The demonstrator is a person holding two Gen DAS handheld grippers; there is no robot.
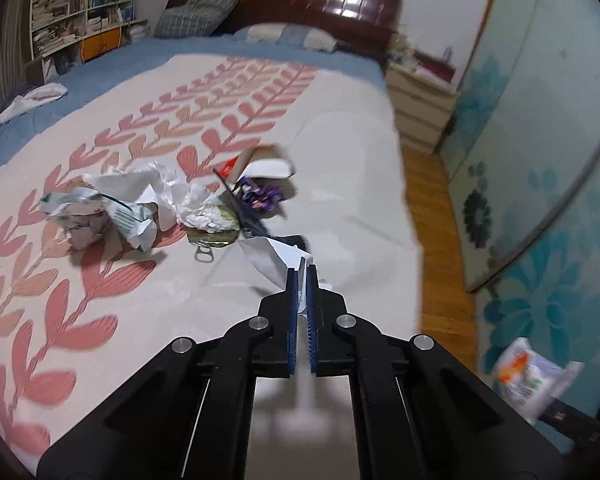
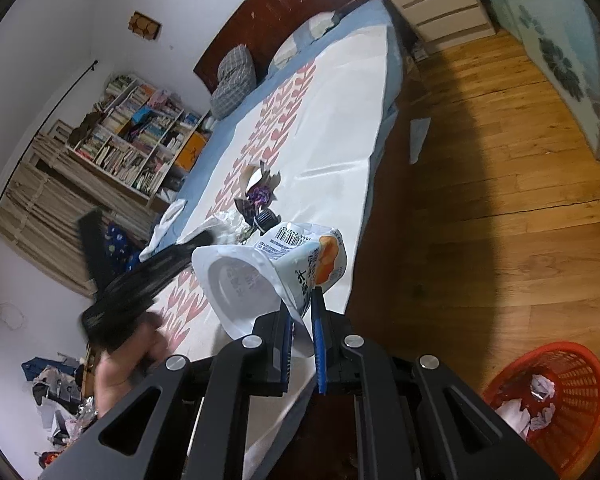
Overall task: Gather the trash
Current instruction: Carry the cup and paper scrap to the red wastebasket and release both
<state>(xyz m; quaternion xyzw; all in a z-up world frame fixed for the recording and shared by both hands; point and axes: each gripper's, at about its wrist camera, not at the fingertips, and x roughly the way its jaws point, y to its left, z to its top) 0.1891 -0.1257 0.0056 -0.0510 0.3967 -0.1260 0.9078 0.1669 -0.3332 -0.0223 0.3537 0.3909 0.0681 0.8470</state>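
Pinching a folded scrap of white paper (image 1: 278, 258) between my left fingers (image 1: 302, 280), I have them clamped almost flat on its stiff, creased edge. My right fingers (image 2: 300, 304) are clenched on the thin rim of a white plastic yoghurt cup (image 2: 268, 276), glossy, printed with a barcode and an orange fruit picture, its open mouth tipped toward me.

Taking the red basket (image 2: 580, 364) on the wooden floor as my mark: it is a latticed plastic tub and already holds several crumpled white wads, so part of the job looks done. Both pieces I hold are well apart from it, over the bed's near edge. Further from the basket, on the smooth cream bedcover (image 1: 340, 140) with its pink leaf print, a heap remains: a crinkled green-and-white foil wrapper (image 1: 100, 212), crushed tissue (image 1: 204, 210), a metal can lid with pull ring (image 1: 212, 240), a purple wrapper (image 1: 260, 196) and a torn cardboard box (image 1: 268, 164). I judge roughly half is left.
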